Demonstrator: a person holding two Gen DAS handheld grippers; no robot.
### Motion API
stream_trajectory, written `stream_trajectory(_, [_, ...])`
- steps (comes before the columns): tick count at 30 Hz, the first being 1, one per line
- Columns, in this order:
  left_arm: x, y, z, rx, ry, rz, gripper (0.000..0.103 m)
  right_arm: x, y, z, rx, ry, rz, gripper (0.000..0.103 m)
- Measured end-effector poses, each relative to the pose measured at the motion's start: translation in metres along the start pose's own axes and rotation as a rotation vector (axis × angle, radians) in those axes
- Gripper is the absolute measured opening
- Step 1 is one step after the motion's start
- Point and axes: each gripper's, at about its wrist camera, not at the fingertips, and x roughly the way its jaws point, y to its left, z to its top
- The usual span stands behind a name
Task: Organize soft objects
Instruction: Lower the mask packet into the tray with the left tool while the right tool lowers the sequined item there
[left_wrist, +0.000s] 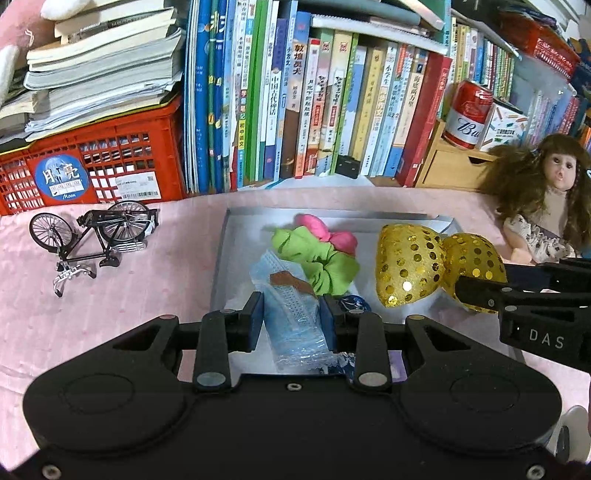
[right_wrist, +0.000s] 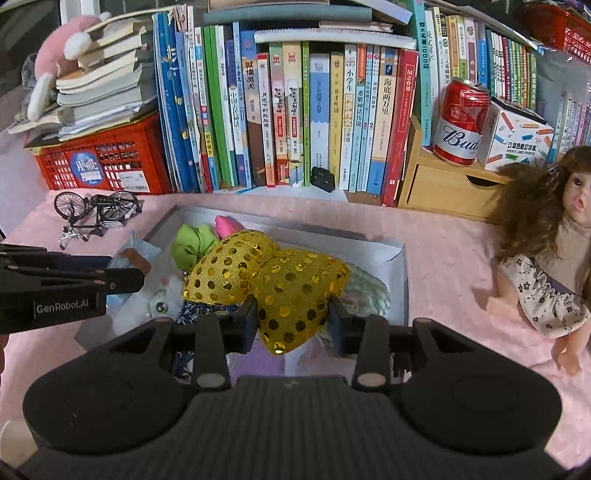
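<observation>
Partly hidden under your left tool (left_wrist: 291, 312), a blue packet of masks (left_wrist: 290, 314) is pinched over the grey tray (left_wrist: 221, 254). Your right tool (right_wrist: 292, 319) clamps a gold sequined bow (right_wrist: 266, 280), covering soft toys beneath.

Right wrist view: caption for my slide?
Right gripper clamps a gold sequined bow above the grey tray of soft items.

The left gripper's (left_wrist: 291, 317) black body hides the near end of the blue packet (left_wrist: 291, 314) and the grey tray's (left_wrist: 221, 258) front rim, while in the right wrist view the gold sequined bow (right_wrist: 266, 280) covers most of the white plush toy (right_wrist: 162, 295), and the doll (left_wrist: 546, 206) is cut off at the right edge.
</observation>
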Motion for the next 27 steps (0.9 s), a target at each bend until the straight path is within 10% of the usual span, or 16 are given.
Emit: stream_trajectory(27, [0.022, -0.003, -0.007, 0.022, 0.102, -0.056, 0.031, 0.02, 0.008, -0.006, -0.052, 0.157, 0.001, 0.044])
